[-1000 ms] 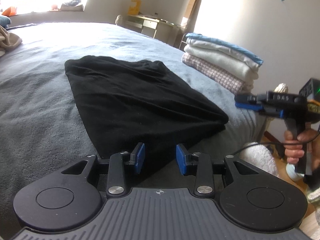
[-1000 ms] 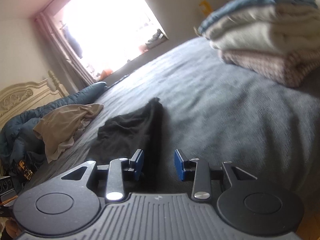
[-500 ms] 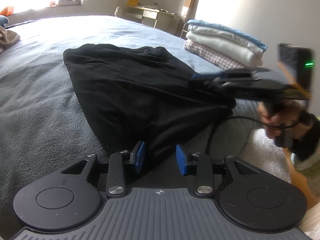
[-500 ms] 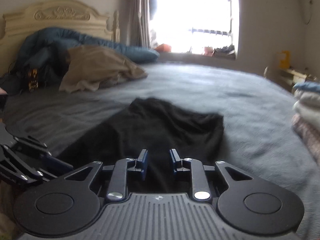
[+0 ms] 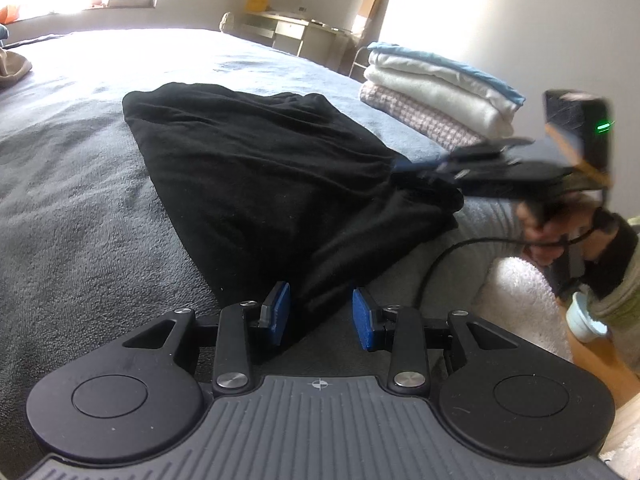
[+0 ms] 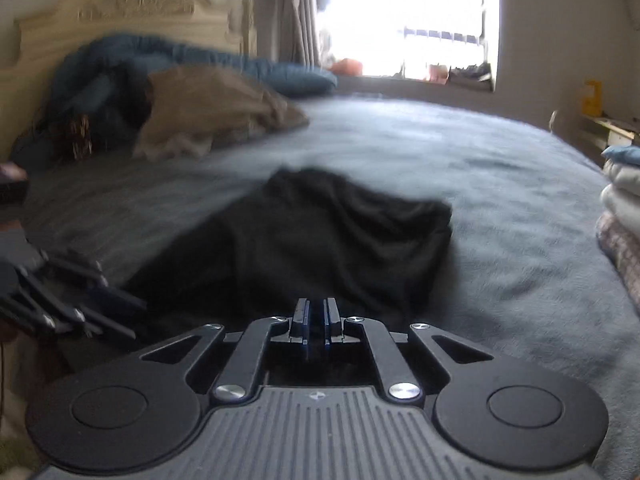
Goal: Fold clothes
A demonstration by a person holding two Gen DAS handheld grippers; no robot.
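Note:
A black garment lies flat on the grey bed cover, narrowing toward me. My left gripper is open at its near corner; the fabric tip lies between the blue pads without being pressed. In the left wrist view my right gripper, held by a hand, pinches the garment's bunched right edge. In the right wrist view the same gripper has its jaws nearly together with black cloth between them. The left gripper shows blurred at the left.
A stack of folded clothes sits at the bed's right edge, also seen as a folded stack. A beige garment and a blue duvet lie by the headboard. A black cable hangs off the bed's corner.
The right gripper came in from beyond the bed's edge to the garment's right side, rolled level and closed on the cloth. The left gripper stayed at the near corner.

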